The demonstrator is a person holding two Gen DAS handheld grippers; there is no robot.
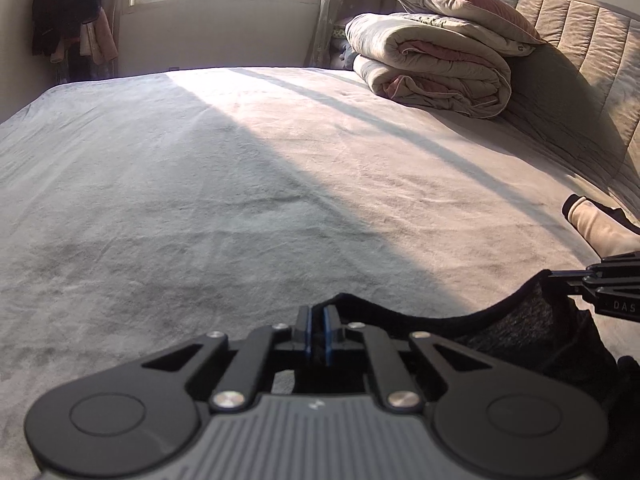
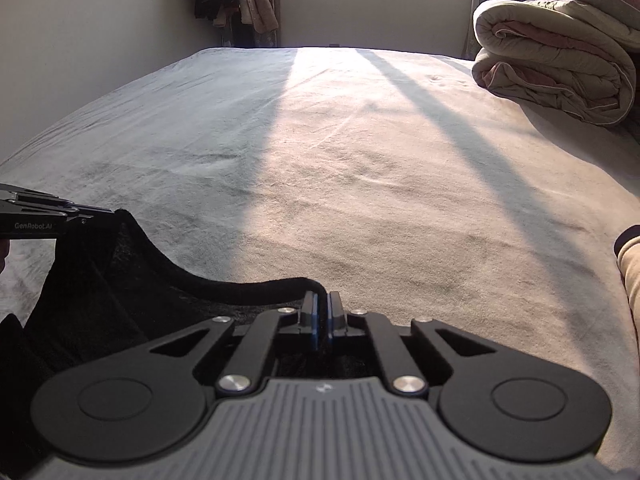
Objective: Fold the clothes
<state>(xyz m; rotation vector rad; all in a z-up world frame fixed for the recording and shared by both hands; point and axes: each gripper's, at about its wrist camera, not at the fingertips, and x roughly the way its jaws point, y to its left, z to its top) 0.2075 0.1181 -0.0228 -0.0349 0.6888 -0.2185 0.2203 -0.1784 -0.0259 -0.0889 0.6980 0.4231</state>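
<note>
A black garment (image 1: 500, 320) hangs stretched between my two grippers just above the grey bed sheet (image 1: 240, 160), and its upper hem sags in a curve. At the bottom of the left wrist view, my left gripper (image 1: 318, 320) is shut on one end of that hem. The right gripper (image 1: 556, 276) comes in from the right edge and pinches the other end. In the right wrist view, my right gripper (image 2: 322, 314) is shut on the hem of the black garment (image 2: 120, 300). There the left gripper (image 2: 112, 212) holds the far corner at the left edge.
A folded duvet (image 1: 436, 68) topped by a pillow lies at the far right of the bed, against the padded headboard (image 1: 592, 60). A beige sleeve-like piece (image 1: 596, 228) lies near the right edge. Dark clothes (image 1: 68, 8) hang beside the window.
</note>
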